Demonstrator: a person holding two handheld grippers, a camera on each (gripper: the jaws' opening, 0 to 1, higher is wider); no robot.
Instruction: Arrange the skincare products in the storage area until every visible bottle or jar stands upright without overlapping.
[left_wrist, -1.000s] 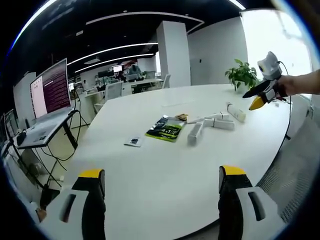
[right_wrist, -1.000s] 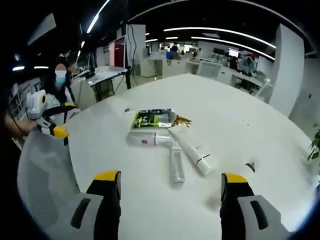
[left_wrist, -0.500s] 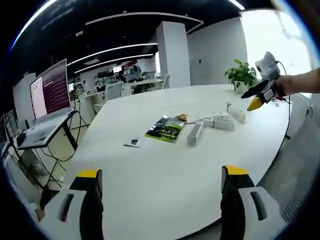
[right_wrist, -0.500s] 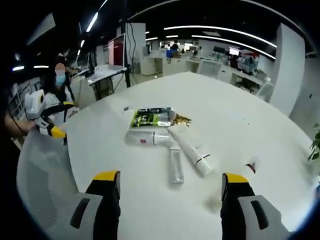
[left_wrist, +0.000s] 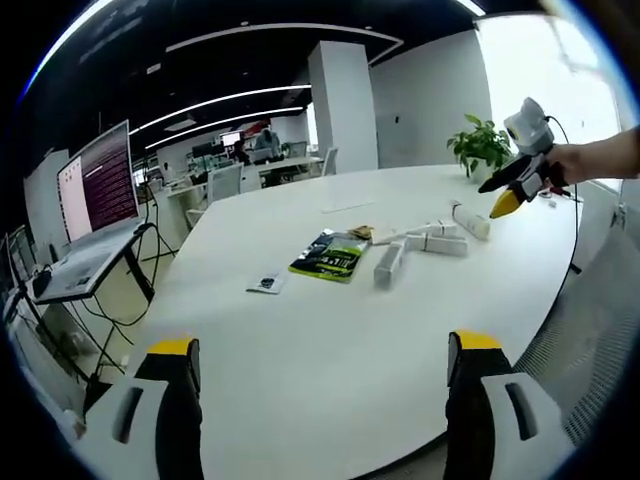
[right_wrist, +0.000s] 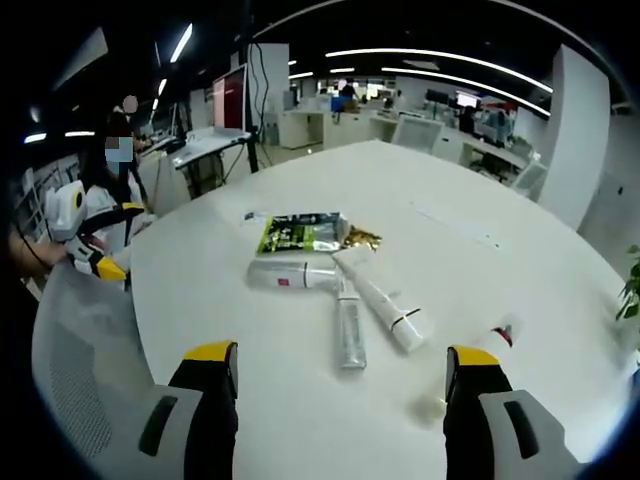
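Open-plan office behind, and my white table (right_wrist: 480, 250) carries the skincare tubes (right_wrist: 350, 300) lying flat in a loose cluster beside a green packet (right_wrist: 300, 235), near the middle. Over the last second my views have only drifted slightly; nothing on the table has shifted. My left hand-held gripper (left_wrist: 320, 410) and right hand-held gripper (right_wrist: 340, 410) both hang released, well short of the tubes. I judge the uprighting hasn't begun.
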